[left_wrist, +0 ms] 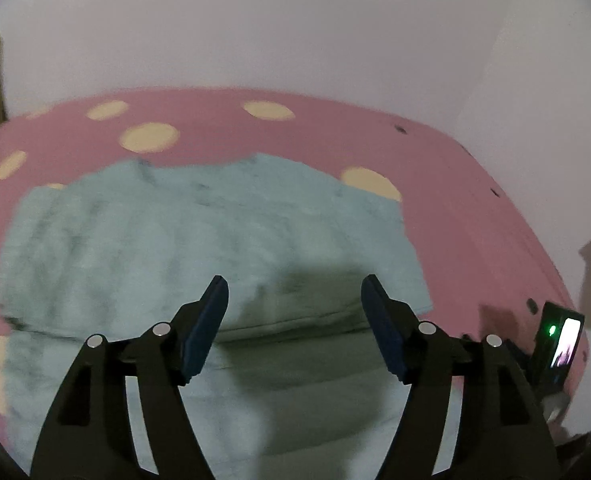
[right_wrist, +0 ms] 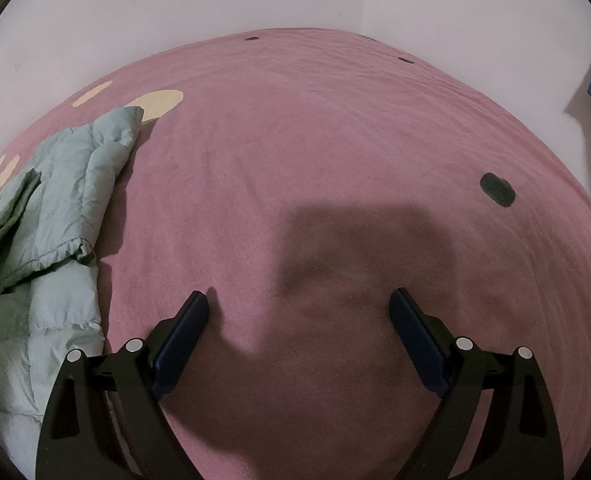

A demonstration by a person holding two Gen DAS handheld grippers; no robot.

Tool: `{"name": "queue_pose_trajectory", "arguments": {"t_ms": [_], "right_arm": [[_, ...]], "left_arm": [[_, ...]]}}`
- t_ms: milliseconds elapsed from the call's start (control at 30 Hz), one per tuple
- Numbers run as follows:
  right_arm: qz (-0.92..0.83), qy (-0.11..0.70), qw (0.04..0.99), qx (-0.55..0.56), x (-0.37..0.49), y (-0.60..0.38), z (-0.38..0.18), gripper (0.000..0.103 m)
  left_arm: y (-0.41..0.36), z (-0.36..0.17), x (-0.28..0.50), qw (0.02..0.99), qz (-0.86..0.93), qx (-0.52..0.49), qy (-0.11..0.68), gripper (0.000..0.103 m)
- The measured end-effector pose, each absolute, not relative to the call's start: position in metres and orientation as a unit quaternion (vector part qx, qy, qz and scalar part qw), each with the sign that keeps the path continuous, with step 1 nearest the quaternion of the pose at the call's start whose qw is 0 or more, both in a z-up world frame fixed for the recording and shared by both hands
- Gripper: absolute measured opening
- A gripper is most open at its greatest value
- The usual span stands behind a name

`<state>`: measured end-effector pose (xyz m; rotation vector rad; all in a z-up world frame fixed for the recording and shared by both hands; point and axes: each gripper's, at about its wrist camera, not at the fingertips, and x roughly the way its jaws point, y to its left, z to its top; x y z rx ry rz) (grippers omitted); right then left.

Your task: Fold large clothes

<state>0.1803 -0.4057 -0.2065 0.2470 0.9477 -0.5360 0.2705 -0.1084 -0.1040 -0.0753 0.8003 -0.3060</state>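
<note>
You're hovering your left gripper point(left_wrist: 294, 296) over the pale green padded garment point(left_wrist: 199, 236), jaws spread wide and nothing between them — the cloth is lying free underneath. The garment is sitting on the pink bedspread point(right_wrist: 315, 152), toward its left side, with one layer already lying doubled over the rest. Your right gripper point(right_wrist: 299, 306) is waiting released too, jaws wide over bare pink, empty, the garment's edge just beside its left finger. So you're between folds by the look of it, one flap laid and let go. Next, I'd judge, you're needing a fresh pinch on a free edge, likely with both grippers, and lifting evenly, since this puffy fabric is prone to springing back.
</note>
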Motion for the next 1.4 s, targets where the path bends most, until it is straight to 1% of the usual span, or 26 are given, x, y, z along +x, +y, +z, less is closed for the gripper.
{"name": "queue_pose_trajectory", "arguments": {"t_ms": [167, 333, 433, 500, 533, 667, 700, 733, 767, 800, 833, 900, 933, 1067, 1167, 1233, 1300, 1400], "right_arm": [[-0.244, 0.455, 0.848, 0.121, 0.177, -0.399, -0.189, 0.09], [-0.172, 0.415, 0.88, 0.153, 0.186, -0.363, -0.137, 0.09], [-0.107, 0.413, 0.891, 0.157, 0.211, -0.328, -0.123, 0.088], [-0.077, 0.42, 0.89, 0.158, 0.231, -0.307, -0.122, 0.083], [-0.065, 0.424, 0.891, 0.152, 0.243, -0.294, -0.123, 0.081], [-0.046, 0.461, 0.874, 0.144, 0.285, -0.264, -0.147, 0.079], [-0.044, 0.474, 0.866, 0.152, 0.294, -0.261, -0.156, 0.075], [-0.044, 0.481, 0.861, 0.158, 0.299, -0.258, -0.161, 0.064], [-0.042, 0.493, 0.853, 0.167, 0.306, -0.256, -0.169, 0.044], [-0.039, 0.5, 0.848, 0.173, 0.309, -0.254, -0.174, 0.035], [-0.029, 0.506, 0.843, 0.182, 0.311, -0.254, -0.177, 0.02], [-0.02, 0.502, 0.844, 0.189, 0.311, -0.252, -0.176, 0.011], [-0.022, 0.494, 0.849, 0.185, 0.31, -0.253, -0.172, 0.008], [-0.052, 0.466, 0.869, 0.16, 0.304, -0.264, -0.159, 0.008], [-0.069, 0.475, 0.863, 0.157, 0.307, -0.277, -0.17, 0.008], [-0.073, 0.484, 0.856, 0.165, 0.31, -0.283, -0.181, 0.008], [-0.074, 0.492, 0.852, 0.165, 0.313, -0.285, -0.19, 0.008], [-0.072, 0.502, 0.848, 0.155, 0.315, -0.288, -0.202, 0.008]], "left_arm": [[-0.011, -0.107, 0.25, 0.928, -0.05, -0.019, 0.368, 0.07], [0.081, -0.137, 0.25, 0.915, 0.06, -0.032, 0.398, 0.07], [0.115, -0.151, 0.254, 0.906, 0.091, -0.053, 0.411, 0.07], [0.128, -0.157, 0.255, 0.901, 0.101, -0.062, 0.417, 0.07], [0.133, -0.16, 0.256, 0.9, 0.103, -0.064, 0.419, 0.07], [0.139, -0.167, 0.259, 0.898, 0.104, -0.064, 0.423, 0.07], [0.14, -0.168, 0.259, 0.898, 0.104, -0.065, 0.422, 0.07], [0.143, -0.168, 0.254, 0.898, 0.103, -0.067, 0.422, 0.07], [0.143, -0.167, 0.254, 0.898, 0.101, -0.068, 0.423, 0.07], [0.142, -0.167, 0.255, 0.898, 0.098, -0.071, 0.423, 0.07], [0.143, -0.168, 0.257, 0.898, 0.096, -0.072, 0.422, 0.07], [0.14, -0.164, 0.26, 0.901, 0.093, -0.073, 0.417, 0.07], [0.141, -0.162, 0.261, 0.903, 0.091, -0.074, 0.412, 0.07], [0.137, -0.153, 0.268, 0.911, 0.084, -0.084, 0.394, 0.07], [0.126, -0.154, 0.282, 0.911, 0.078, -0.071, 0.399, 0.07], [0.115, -0.159, 0.293, 0.911, 0.083, -0.04, 0.401, 0.07], [0.106, -0.171, 0.306, 0.904, 0.097, -0.005, 0.417, 0.07], [0.106, -0.187, 0.319, 0.889, 0.103, -0.001, 0.446, 0.07]]}}
